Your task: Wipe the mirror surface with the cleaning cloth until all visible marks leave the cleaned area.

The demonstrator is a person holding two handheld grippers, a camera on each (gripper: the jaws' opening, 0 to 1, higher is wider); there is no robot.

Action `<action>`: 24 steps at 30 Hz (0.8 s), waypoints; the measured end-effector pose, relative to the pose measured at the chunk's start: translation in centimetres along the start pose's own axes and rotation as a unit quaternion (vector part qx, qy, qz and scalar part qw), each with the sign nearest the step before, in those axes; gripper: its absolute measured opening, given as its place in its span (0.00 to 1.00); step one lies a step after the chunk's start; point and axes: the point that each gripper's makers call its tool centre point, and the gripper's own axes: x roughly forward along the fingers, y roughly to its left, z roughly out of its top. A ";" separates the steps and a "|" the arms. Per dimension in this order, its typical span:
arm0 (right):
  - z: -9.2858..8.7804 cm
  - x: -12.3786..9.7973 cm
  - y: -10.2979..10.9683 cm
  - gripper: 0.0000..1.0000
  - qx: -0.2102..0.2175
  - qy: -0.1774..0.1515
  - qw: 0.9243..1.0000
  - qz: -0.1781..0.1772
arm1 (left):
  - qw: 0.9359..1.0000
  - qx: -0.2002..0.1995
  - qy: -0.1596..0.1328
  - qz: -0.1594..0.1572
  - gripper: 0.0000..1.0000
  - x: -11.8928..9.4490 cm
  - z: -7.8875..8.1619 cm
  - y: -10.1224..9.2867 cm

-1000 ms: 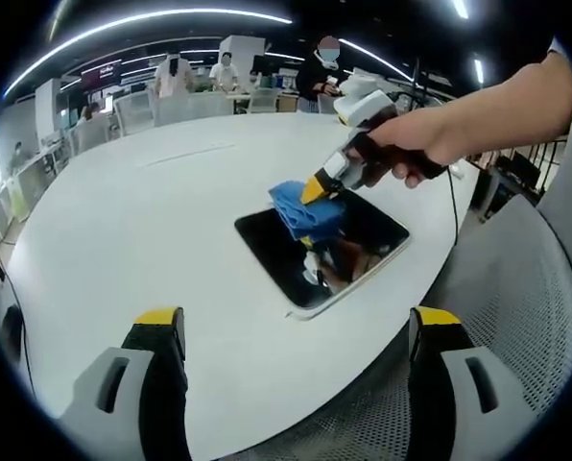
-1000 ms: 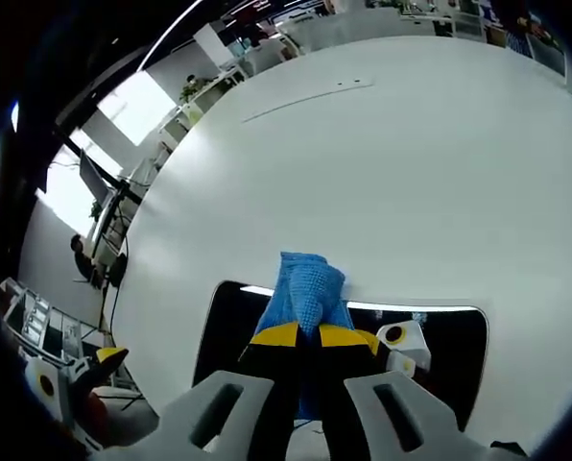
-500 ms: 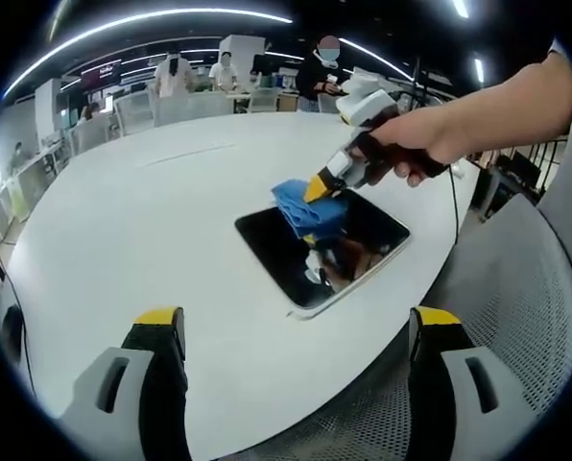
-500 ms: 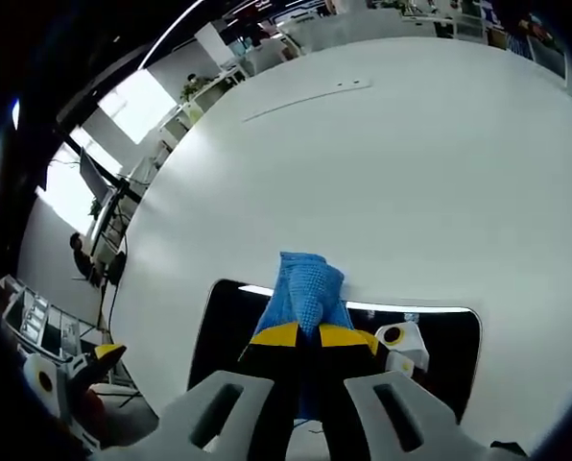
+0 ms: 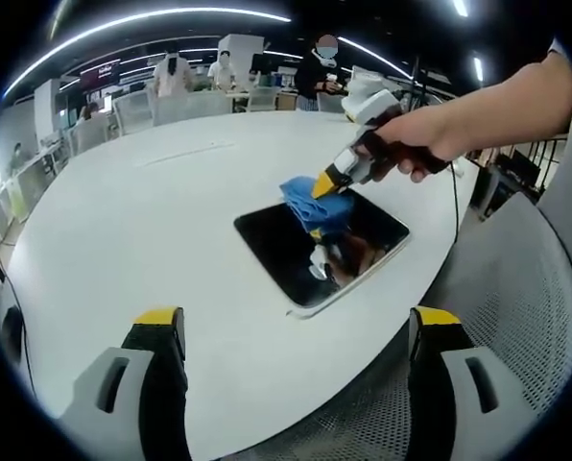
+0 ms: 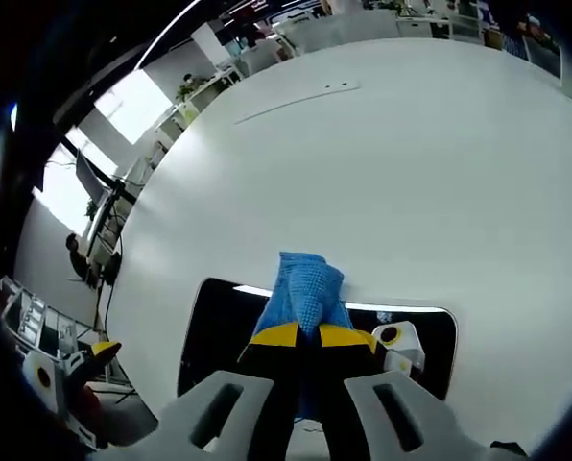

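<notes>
Mirror lay flat near the edge of the round white table, its dark glass reflecting the tool above. The right gripper — held in a person's hand — had its jaws clamped on the blue cleaning cloth, pressed at the mirror's far edge. The left gripper hovered well apart, jaws spread wide and holding nothing.

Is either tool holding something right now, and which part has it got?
The right tool is shut on the blue cloth, pinching its near bunched end against the mirror. The left tool is open and holds nothing.
</notes>
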 end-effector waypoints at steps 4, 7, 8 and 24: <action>0.0 -0.3 -0.6 0.00 0.000 0.000 1.000 -0.004 | 1.000 0.000 -0.004 0.001 0.97 0.0 0.1 0.1; 0.0 -0.3 -0.6 0.00 0.001 -0.001 1.000 -0.004 | 1.000 -0.001 -0.005 0.001 0.97 0.0 0.2 0.1; 0.0 -0.3 -0.6 0.00 0.000 -0.001 1.000 -0.004 | 1.000 -0.001 -0.005 0.001 0.98 0.0 0.2 0.1; 0.1 -1.1 -2.7 0.00 0.012 0.001 1.000 -0.021 | 0.999 -0.021 -0.036 0.004 0.99 -0.2 1.3 0.3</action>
